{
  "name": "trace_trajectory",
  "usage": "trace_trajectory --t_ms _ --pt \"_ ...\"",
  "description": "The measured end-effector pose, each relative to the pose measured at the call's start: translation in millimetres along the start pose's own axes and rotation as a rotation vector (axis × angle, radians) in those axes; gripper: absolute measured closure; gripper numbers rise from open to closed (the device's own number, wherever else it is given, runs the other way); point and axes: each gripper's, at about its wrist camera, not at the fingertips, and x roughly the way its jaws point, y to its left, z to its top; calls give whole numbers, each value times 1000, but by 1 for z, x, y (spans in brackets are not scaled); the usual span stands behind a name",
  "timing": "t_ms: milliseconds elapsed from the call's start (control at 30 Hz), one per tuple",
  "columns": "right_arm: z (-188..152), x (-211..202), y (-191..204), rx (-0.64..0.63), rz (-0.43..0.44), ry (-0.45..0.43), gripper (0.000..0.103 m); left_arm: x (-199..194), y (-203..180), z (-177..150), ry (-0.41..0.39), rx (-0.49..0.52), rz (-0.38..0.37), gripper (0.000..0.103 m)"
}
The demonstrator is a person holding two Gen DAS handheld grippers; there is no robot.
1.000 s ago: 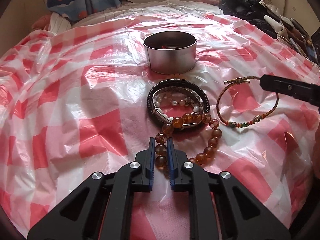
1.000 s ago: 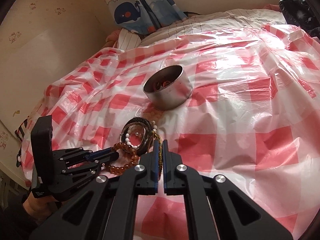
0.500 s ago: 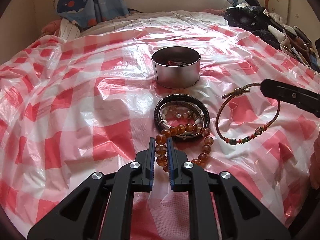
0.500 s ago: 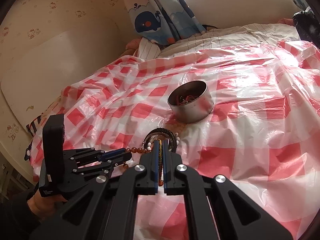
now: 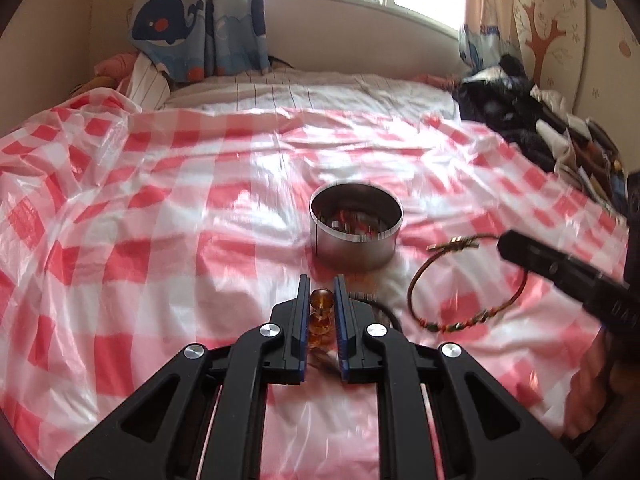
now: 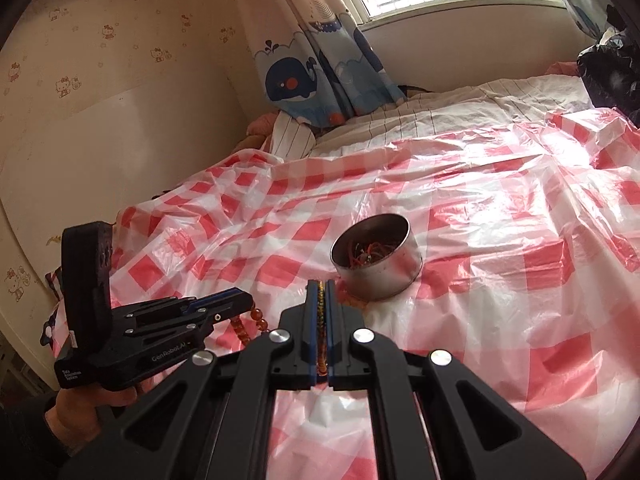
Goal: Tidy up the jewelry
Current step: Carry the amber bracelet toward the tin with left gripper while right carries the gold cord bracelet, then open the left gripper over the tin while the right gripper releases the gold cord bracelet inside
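Observation:
My left gripper is shut on an amber bead bracelet and holds it lifted; its beads hang below the left gripper in the right wrist view. My right gripper is shut on a thin braided cord bracelet, whose loop hangs in the air in the left wrist view. A round metal tin with red cords inside stands on the checked sheet just beyond both grippers; it also shows in the right wrist view. A black bracelet is partly hidden behind my left fingers.
The red-and-white checked plastic sheet covers the bed. A dark pile of clothes lies at the far right. A whale curtain and the window wall stand behind the bed.
Both grippers have risen and tilted up, lifting the amber bracelet and the cord bracelet off the sheet. The tin now sits closer ahead of the fingertips.

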Motion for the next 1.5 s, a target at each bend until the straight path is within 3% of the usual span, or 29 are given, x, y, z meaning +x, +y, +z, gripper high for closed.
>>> trace_trajectory --t_ms 200,433,533,600,667,800,900,967,1000,1067,1300,1367,1500 --pt "13 8 -7 26 -33 -39 99 15 1 32 -52 -56 -43 92" --pt "25 15 -22 69 -50 -61 99 40 -18 75 -128 -119 -181 92" --pt "30 21 -31 95 -56 -61 99 71 -13 82 -93 -188 -185 92" --pt "33 28 -35 104 -54 -53 99 104 -4 78 11 -224 -116 89" --pt "37 38 -37 110 -48 -41 99 117 7 68 65 -251 -72 85" --pt "48 61 -43 138 -10 -26 99 106 27 48 53 -277 -25 65" --pt "55 82 -47 158 -1 -18 98 93 35 35 55 -268 -8 61" --pt "53 106 -49 148 -33 48 96 83 37 22 65 -252 11 57" --pt "50 115 -52 154 -55 71 79 79 36 17 71 -246 14 55" --pt "42 120 -59 180 -69 82 69 68 37 4 74 -239 16 51" --pt "33 98 -61 183 -107 71 69 52 44 -37 114 -280 13 44" --pt "24 98 -56 170 -122 142 69 47 48 -44 114 -294 16 43" --pt "-4 94 -28 89 -59 260 69 38 55 -57 100 -319 11 40"
